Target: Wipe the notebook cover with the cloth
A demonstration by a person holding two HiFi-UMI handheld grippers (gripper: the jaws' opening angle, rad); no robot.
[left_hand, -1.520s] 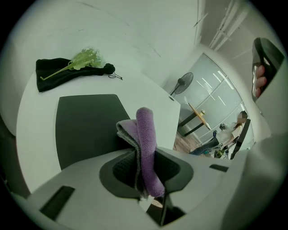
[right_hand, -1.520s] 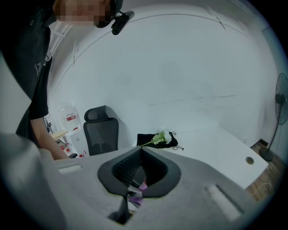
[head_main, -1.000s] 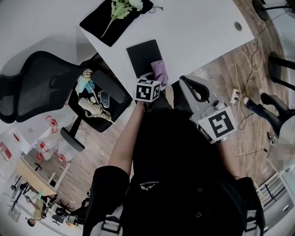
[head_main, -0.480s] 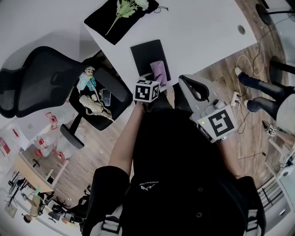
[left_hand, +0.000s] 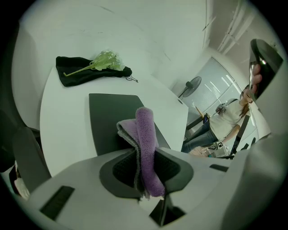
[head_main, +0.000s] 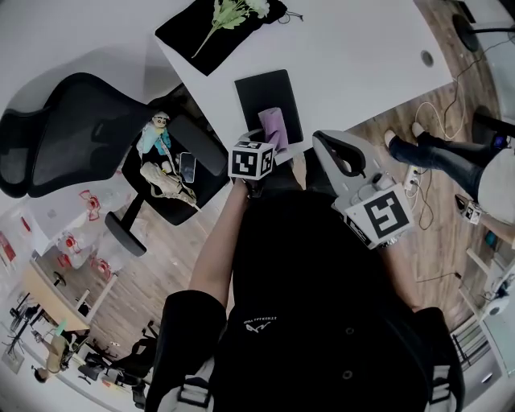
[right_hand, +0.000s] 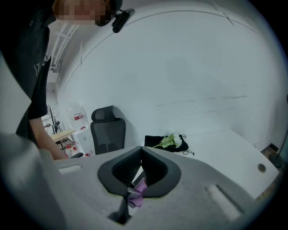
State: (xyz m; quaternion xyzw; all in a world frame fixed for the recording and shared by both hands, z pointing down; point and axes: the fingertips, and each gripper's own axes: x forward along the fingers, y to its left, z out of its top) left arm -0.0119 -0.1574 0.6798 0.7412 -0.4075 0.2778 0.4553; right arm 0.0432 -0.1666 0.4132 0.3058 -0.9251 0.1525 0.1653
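A black notebook (head_main: 265,90) lies near the front edge of the white table (head_main: 354,48). My left gripper (head_main: 265,138) is shut on a folded purple cloth (head_main: 274,126), and the cloth rests on the near part of the cover. From the left gripper view, the cloth (left_hand: 146,134) stands clamped between the jaws of my left gripper (left_hand: 145,153), with the notebook (left_hand: 108,119) beyond it. My right gripper (head_main: 323,139) hangs off the table's front edge to the right of the notebook. In its own view the right gripper (right_hand: 141,152) has its pads together; a scrap of purple (right_hand: 137,194) shows below them.
A black pouch with a green flower sprig (head_main: 221,20) lies at the table's far left. A black office chair (head_main: 72,137) left of the table carries a doll (head_main: 154,133) and a phone (head_main: 187,167). Cables and a power strip (head_main: 414,173) lie on the wooden floor; a person's legs (head_main: 438,153) stand at right.
The cloth in my left gripper has slid leftward across the notebook's near edge. A person's legs have walked in at the right. My right gripper has stayed put.
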